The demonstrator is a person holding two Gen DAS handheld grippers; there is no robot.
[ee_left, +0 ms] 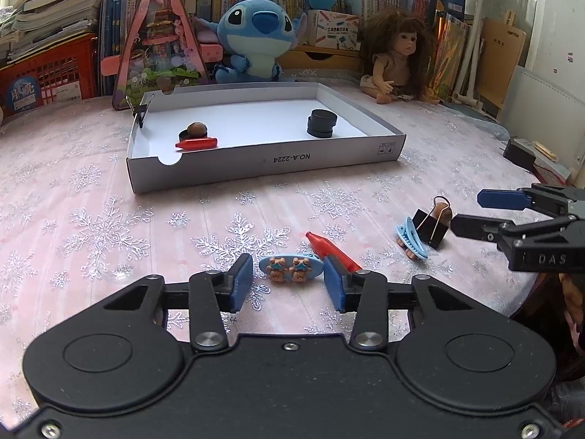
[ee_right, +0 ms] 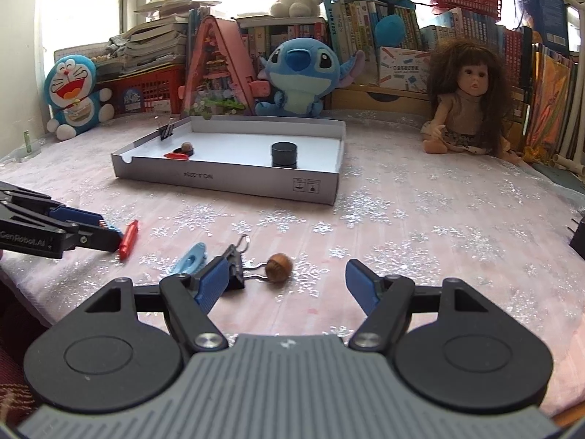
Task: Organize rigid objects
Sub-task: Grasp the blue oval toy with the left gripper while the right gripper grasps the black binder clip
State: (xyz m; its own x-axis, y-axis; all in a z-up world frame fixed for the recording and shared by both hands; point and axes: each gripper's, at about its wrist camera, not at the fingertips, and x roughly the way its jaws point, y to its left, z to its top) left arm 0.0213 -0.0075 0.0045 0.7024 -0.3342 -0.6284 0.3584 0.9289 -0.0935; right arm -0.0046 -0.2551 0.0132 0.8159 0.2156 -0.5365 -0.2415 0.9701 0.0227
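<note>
Left wrist view: the left gripper is spread wide, its blue pads either side of an oval blue hair clip with two bear charms, long axis running pad to pad, not visibly touching either. A red crayon lies just beyond the right pad, tip pointing away-left. The right gripper is also spread, empty, near a binder clip and an acorn on the snowflake tablecloth

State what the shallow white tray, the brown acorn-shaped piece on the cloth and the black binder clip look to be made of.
Shallow white tray: apparently matte cardboard, with folded walls and printed marks. Brown acorn-shaped piece: probably wood, smooth with a soft sheen. Black binder clip: likely painted sheet metal with bright wire handles.
</note>
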